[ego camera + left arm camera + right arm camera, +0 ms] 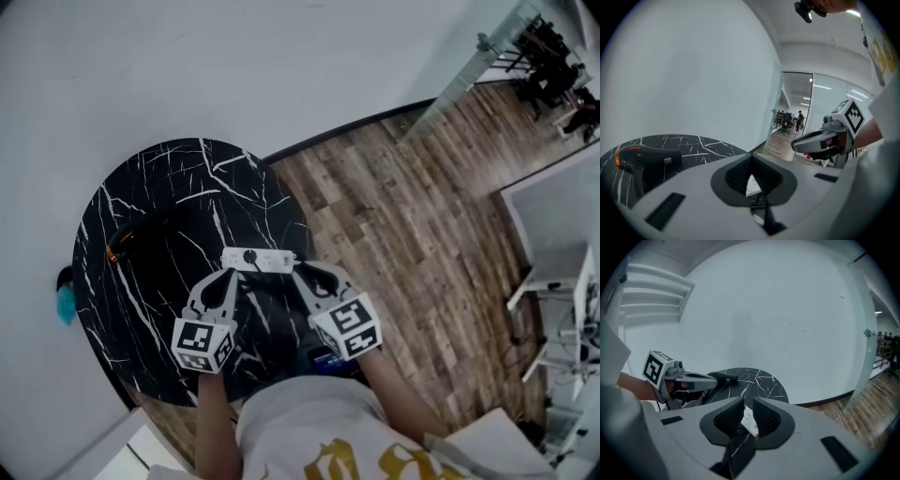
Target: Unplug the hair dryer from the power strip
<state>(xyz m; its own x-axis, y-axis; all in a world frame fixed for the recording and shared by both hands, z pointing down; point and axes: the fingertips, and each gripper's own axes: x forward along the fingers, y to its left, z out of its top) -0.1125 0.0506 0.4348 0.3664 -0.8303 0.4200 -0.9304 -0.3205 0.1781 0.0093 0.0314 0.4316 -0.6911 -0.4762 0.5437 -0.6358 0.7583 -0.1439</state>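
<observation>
Hair dryer (647, 158) lies near power strip (260, 260); left gripper (226, 276) closed, right gripper (304, 274) slightly open.

Free room: table (159, 183) bare beyond power strip (259, 260), toward wall (234, 66). Obstacle: hair dryer (136, 239) occupies left part. Wall closes off far edge. Wooden floor (412, 216) right of table open.
</observation>
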